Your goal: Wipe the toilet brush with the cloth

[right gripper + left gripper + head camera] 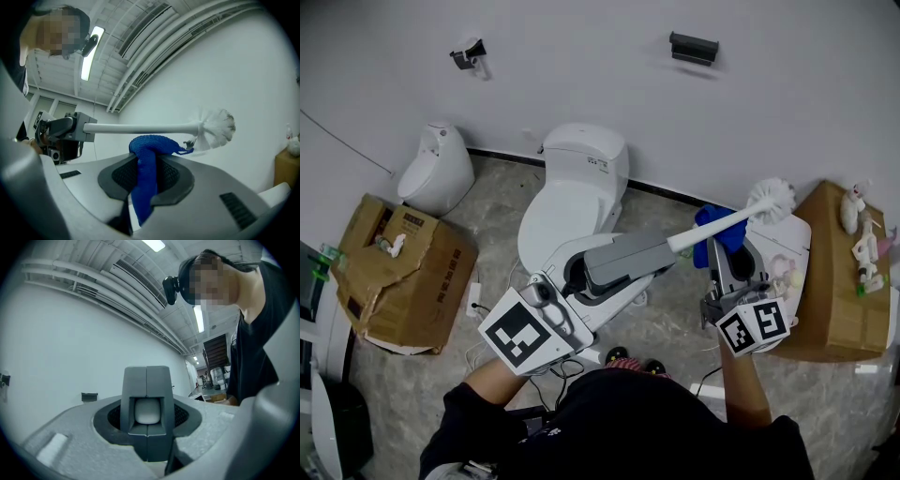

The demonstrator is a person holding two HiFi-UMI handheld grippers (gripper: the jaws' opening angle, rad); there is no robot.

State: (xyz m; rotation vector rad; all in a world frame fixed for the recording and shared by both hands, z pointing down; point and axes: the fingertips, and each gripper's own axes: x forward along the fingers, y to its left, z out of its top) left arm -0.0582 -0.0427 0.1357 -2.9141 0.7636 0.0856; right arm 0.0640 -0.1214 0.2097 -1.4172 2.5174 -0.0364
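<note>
Where the head view looks down on the scene, the toilet brush [724, 222] is seen held level over the floor, its white handle clamped at the near end by the left gripper [662, 248] and its bristled head pointing right and far, toward a cardboard box [842, 281]. A blue cloth [711, 218] is gripped by the right gripper [727, 251] and is held up directly beneath the handle, close to the bristles. A white toilet [579, 183] stands against the far wall [581, 66], with a second cardboard box [412, 281] at the left. In the left gripper view, the jaws of the left gripper [146, 378] are seen brought together around the rounded white end of the toilet brush [146, 411], which is enclosed on both sides by the grey fingers. In the right gripper view, the right gripper [146, 174] is seen closed on the cloth [146, 157], which is pinched between the jaws, bunched in an arch above them and left hanging below. The toilet brush [140, 127] is stretched level across this view just above the cloth's arch, its head at the right and the left gripper [58, 133] at the left; whether cloth and handle touch cannot be made out.
</note>
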